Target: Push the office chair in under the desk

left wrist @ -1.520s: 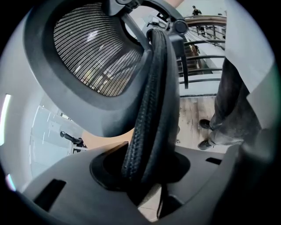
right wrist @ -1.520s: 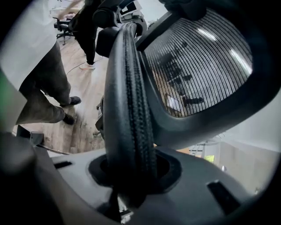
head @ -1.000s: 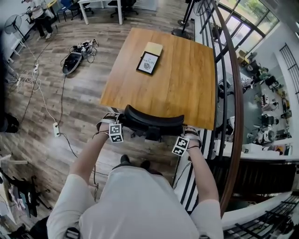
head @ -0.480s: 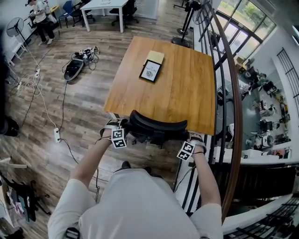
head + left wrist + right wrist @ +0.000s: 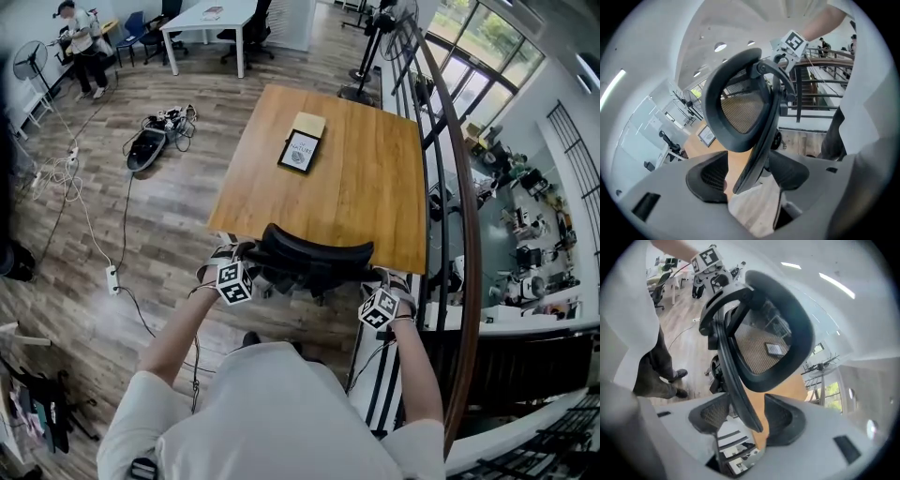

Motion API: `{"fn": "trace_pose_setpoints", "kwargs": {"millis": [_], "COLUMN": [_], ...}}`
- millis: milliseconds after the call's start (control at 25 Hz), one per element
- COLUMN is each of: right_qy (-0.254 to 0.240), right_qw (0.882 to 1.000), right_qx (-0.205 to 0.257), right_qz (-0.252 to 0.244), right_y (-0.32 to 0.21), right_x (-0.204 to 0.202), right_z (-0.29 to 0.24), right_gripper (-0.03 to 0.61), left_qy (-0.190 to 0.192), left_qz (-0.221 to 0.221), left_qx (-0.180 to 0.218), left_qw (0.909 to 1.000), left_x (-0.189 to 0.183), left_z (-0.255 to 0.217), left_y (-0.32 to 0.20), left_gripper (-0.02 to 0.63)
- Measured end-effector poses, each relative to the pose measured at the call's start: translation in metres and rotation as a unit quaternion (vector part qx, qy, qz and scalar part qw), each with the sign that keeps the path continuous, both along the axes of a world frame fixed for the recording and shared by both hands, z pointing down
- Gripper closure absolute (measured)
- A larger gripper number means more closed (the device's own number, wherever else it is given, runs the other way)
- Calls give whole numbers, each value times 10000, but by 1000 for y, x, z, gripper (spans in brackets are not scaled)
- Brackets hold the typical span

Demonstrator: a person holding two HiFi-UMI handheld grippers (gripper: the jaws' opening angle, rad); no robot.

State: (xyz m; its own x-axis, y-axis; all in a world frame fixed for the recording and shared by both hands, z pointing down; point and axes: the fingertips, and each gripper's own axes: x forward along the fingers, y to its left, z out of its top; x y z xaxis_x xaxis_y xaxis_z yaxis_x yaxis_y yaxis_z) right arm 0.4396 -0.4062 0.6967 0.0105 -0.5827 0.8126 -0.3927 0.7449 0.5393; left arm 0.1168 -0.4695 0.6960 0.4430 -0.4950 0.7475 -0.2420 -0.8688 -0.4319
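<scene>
Black mesh office chair (image 5: 314,255) at wooden table (image 5: 366,187) edge; release step, apparently. Left gripper (image 5: 747,178), right gripper (image 5: 747,420): jaws just opened wide, loosely straddling backrest. Next, likely: withdraw clear.

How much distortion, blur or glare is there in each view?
Head view: fisheye bows the handrail and floorboards; desk and office chair sharp, evenly lit, no glare. Left gripper view: black circular vignette, chair backrest bulged, nearest edges soft. Right gripper view: same warping, ceiling lights bright streaks, backrest mesh crisp.

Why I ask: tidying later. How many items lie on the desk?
2: a dark-framed card on the far half of the desk, and a tan pad just beyond it. The chair back may hide more.
</scene>
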Motion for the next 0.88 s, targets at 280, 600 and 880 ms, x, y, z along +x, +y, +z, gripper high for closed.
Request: {"fn": "trace_pose_setpoints", "kwargs": {"millis": [280, 600, 880], "right_qy": [-2436, -3704, -4150], "right_qw": [9616, 9088, 8823], "right_qx": [273, 980, 1594], "right_qz": [1237, 1653, 1545], "right_y": [3, 5, 8], "right_x": [-34, -60, -74], "right_z": [-60, -126, -171], "right_gripper": [362, 386, 453], "left_qy": [1167, 2597, 3107], "left_qz": [-493, -1179, -1316], "left_qx": [-107, -490, -420], "left_qw": [9919, 9572, 9404], "left_x": [14, 15, 16], "left_z": [-55, -112, -151], "left_y": [12, 22, 26], "left_gripper": [385, 444, 468]}}
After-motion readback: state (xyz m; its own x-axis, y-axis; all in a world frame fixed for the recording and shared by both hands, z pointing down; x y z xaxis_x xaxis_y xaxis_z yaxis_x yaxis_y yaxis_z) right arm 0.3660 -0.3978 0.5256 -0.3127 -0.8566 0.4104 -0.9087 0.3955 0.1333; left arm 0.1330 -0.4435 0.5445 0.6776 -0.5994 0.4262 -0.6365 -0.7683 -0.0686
